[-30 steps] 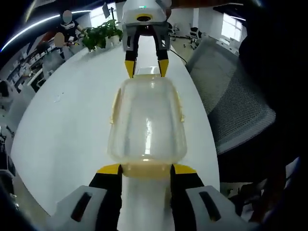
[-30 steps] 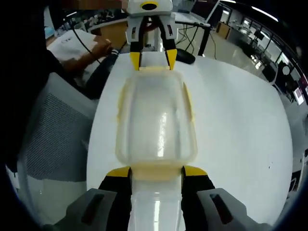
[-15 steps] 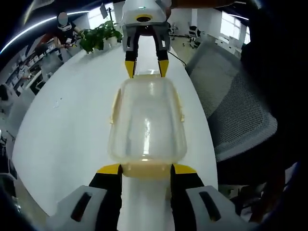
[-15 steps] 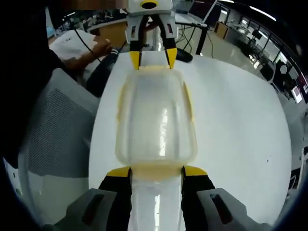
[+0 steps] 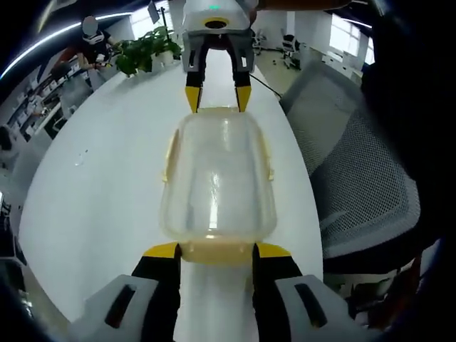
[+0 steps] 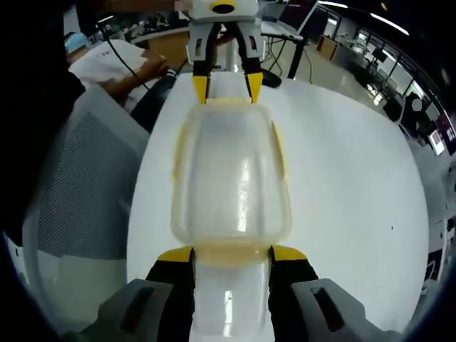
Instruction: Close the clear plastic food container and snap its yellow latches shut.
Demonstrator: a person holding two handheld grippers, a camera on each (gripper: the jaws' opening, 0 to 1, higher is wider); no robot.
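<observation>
One clear plastic food container sits on the white table, lid down on it, with nothing to be seen inside through the cloudy walls. Pale yellow latches run along its sides — one on the left long edge, one on the right — and another lies across the near end. Whether any of them is snapped home I cannot tell.

The box's long axis runs straight from one gripper to the other. In the left gripper view the left gripper has its jaws spread, their yellow tips at the two corners of the near end with the end latch between them; the right gripper meets the far end the same way, jaws parted around it. The right gripper view mirrors this: the container lies lengthwise, the right gripper at the near end, the left gripper at the far one, both with jaws apart.

The table is wide, glossy and white. A grey mesh office chair stands just beside its edge. Beyond, a potted green plant sits at the far end of the table — behind it, an open office with desks and bright windows.
</observation>
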